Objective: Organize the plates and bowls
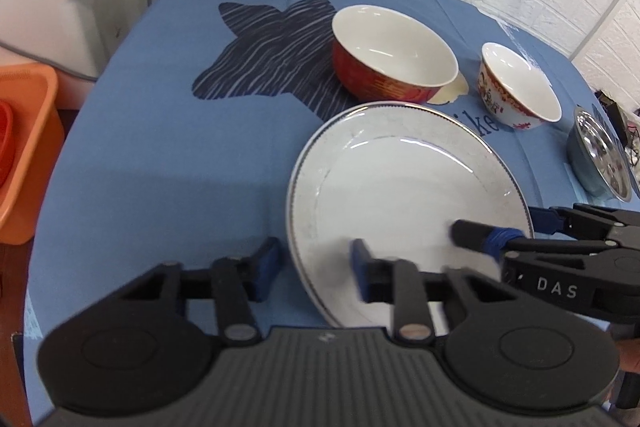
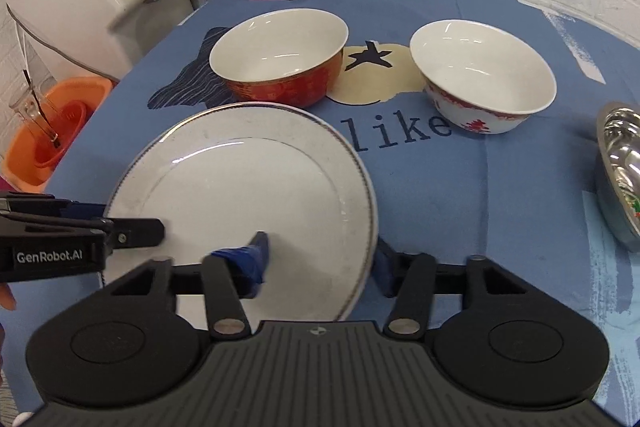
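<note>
Left wrist view: left gripper (image 1: 316,267) jaws released, straddling white plate (image 1: 404,187) left rim; red bowl (image 1: 394,53) beyond.
Right wrist view: right gripper (image 2: 320,263) jaws released, straddling plate's right rim; both equally near.

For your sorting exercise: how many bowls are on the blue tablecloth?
3. The red bowl sits just behind the white plate; the white bowl with red pattern stands to its right; the steel bowl is at the right edge, partly cropped. Others may lie out of view.
</note>
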Available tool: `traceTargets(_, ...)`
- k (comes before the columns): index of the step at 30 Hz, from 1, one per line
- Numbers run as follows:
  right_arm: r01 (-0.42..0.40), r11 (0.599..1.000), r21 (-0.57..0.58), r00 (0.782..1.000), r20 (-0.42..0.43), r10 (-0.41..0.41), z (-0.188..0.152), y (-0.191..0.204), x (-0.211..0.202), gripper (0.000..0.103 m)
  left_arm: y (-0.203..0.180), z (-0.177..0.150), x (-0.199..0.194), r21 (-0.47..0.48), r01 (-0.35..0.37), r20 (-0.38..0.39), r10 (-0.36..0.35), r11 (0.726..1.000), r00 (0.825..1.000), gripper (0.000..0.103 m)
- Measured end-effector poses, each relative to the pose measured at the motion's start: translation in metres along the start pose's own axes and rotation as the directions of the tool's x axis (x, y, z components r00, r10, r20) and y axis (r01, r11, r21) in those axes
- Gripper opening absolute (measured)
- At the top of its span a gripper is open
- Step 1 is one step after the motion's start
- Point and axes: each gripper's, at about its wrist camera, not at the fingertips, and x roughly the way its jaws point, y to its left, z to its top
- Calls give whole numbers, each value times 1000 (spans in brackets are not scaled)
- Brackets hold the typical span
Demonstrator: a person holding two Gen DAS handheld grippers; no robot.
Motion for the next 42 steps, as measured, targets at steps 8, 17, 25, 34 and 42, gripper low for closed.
traceTargets(8,-62,991,115,998,-4,62,-12,-11,-11,14,1,-7,-8,-28,3,-24,-4,1000,1000,18)
traceTargets(17,-59,994,92,996,70,53,-38,5,-65,16,-26,-28,-70,51,-43,67,40,998,997,17)
traceTargets(25,-97,991,92,982,170,80,-86,22,-115,18,-39,-88,-123,93,-74,141,61,993,988,16)
traceTargets(34,-120,992,41,972,211,108,-147,53,-148,21,-37,-173,-163,104,-108,202,85,989,976,16)
traceTargets(42,-149,987,66,970,205,133,-189,65,-143,22,-25,-224,-166,110,-110,206,86,988,975,16)
